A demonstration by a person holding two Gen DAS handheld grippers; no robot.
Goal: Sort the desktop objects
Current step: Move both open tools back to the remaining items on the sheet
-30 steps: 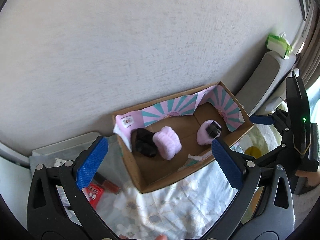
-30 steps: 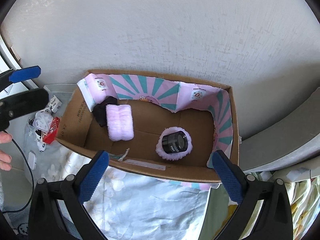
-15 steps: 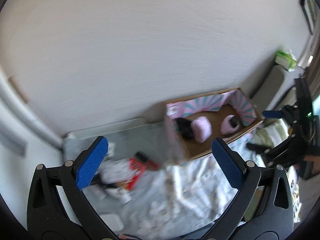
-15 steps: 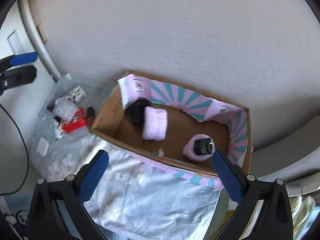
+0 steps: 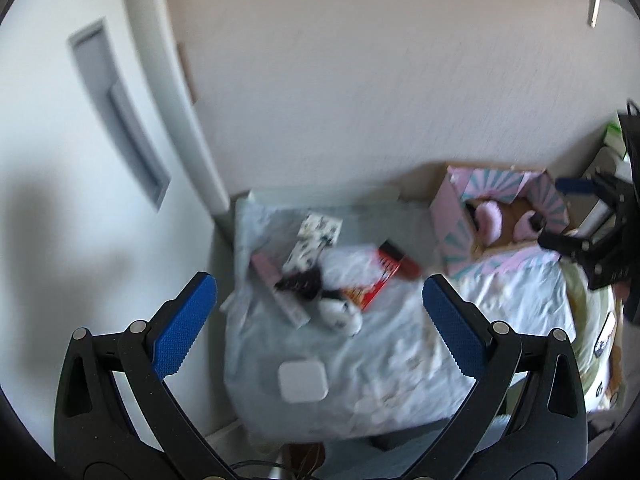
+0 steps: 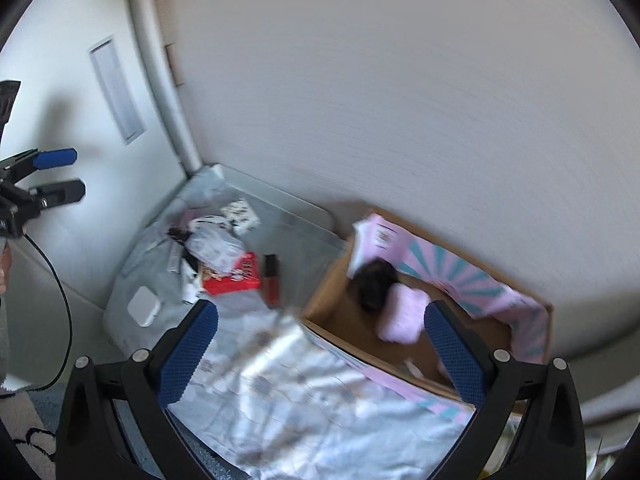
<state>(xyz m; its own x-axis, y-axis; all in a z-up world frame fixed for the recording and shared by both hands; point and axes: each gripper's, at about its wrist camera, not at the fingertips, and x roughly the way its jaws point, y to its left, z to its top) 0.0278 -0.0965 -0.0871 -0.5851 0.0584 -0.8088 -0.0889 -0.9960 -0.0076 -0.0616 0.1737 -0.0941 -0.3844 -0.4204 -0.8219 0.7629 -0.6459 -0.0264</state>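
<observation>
A cardboard box (image 6: 328,292) lined with pink and teal paper stands by the wall; it holds a pink fluffy roll (image 6: 400,318) and a black item (image 6: 374,284). In the left wrist view the box (image 5: 450,216) is at the far right. A loose pile lies on the pale floral cloth: a red packet (image 6: 234,278), a dark red tube (image 6: 271,278), a clear bag (image 6: 214,246), a white square case (image 5: 303,381). My left gripper (image 5: 320,320) hangs open high above the pile. My right gripper (image 6: 322,354) is open and empty above the cloth, near the box's front left corner.
A patterned card (image 5: 320,232) and a pink strip (image 5: 266,268) lie in the pile. White wall panels with a recessed handle (image 5: 120,116) close the left side. A cable (image 6: 60,292) hangs from the left gripper. A green tissue pack (image 5: 612,136) sits far right.
Both grippers have pulled back and swung left, away from the box. The pile of loose items has come into view, and the box now looks smaller and sits to the right.
</observation>
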